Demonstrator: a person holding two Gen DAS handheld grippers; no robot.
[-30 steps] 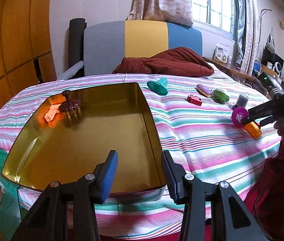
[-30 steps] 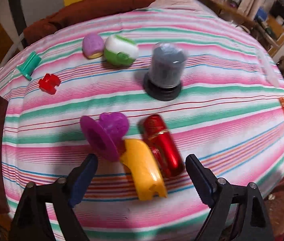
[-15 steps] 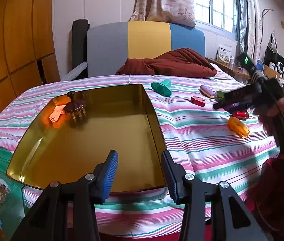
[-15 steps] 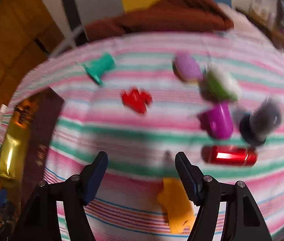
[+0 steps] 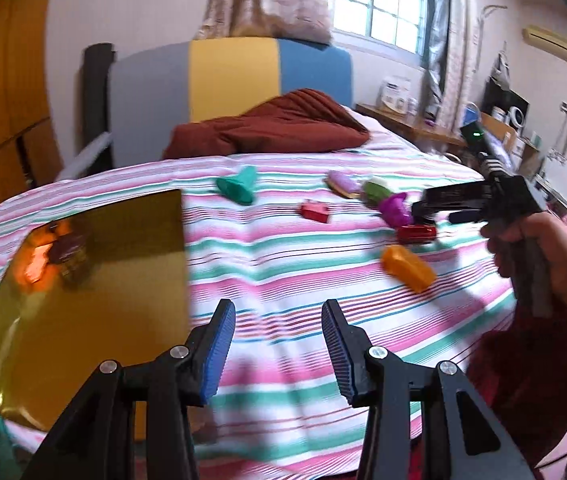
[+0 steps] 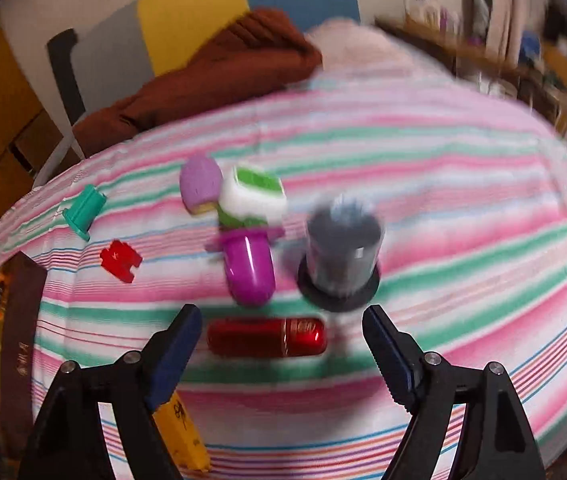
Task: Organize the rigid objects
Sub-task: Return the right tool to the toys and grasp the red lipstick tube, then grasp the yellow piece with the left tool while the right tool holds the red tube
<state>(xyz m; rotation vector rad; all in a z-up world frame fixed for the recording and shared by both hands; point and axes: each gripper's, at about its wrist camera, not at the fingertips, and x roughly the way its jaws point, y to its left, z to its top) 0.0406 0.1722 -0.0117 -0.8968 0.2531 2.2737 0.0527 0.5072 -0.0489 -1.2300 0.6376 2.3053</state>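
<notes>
Now my right hand-held gripper (image 6: 281, 350) hangs over the bed, jaws just widened and empty, the red capsule (image 6: 267, 337) lying crosswise between them to be straddled. My left hand-held gripper (image 5: 279, 348) waits released beside the gold tray (image 5: 83, 320), where it all belongs.

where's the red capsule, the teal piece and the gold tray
red capsule (image 6: 266, 338): right wrist view, middle of its body
teal piece (image 6: 85, 211): right wrist view, its ribbed side
gold tray (image 5: 83, 320): left wrist view, bare floor of the tray
</notes>
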